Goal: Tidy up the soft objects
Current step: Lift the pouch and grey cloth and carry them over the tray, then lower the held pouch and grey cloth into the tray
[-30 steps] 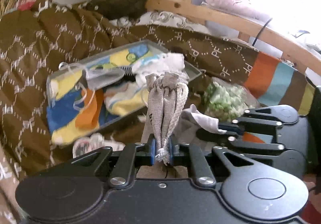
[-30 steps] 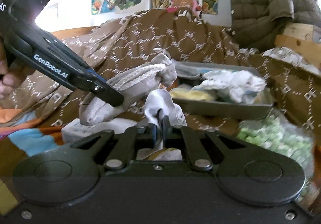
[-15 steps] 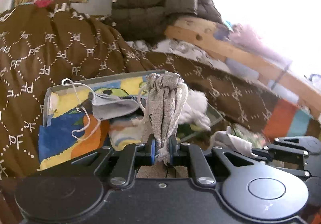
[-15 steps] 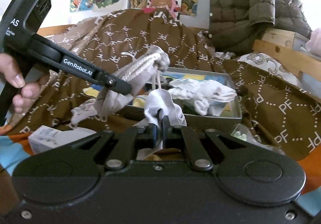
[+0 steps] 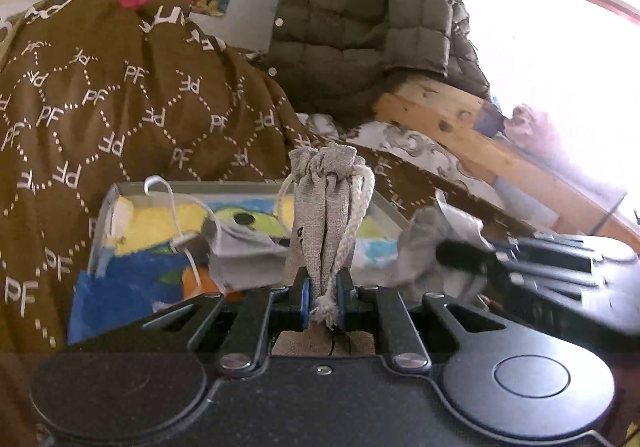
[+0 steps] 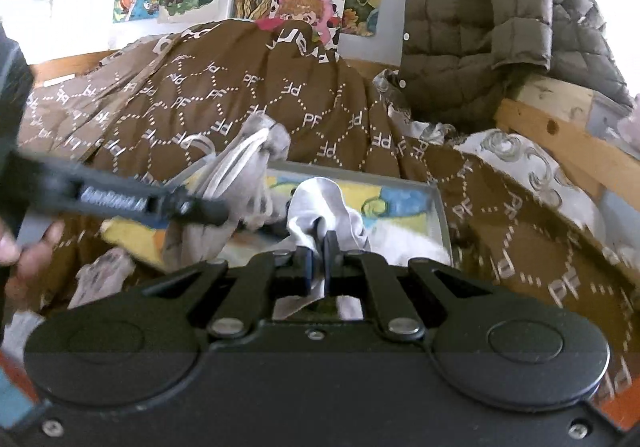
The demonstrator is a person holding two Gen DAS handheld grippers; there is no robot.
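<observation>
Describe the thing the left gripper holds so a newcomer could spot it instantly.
Find the brown blanket, then the tray on it. In front, the left gripper pinches a grey pouch; its gathered neck and white cord distinguish it from the face mask beside it.

Grey pouch (image 5: 324,215) — brown lettered blanket (image 5: 120,107)
</observation>
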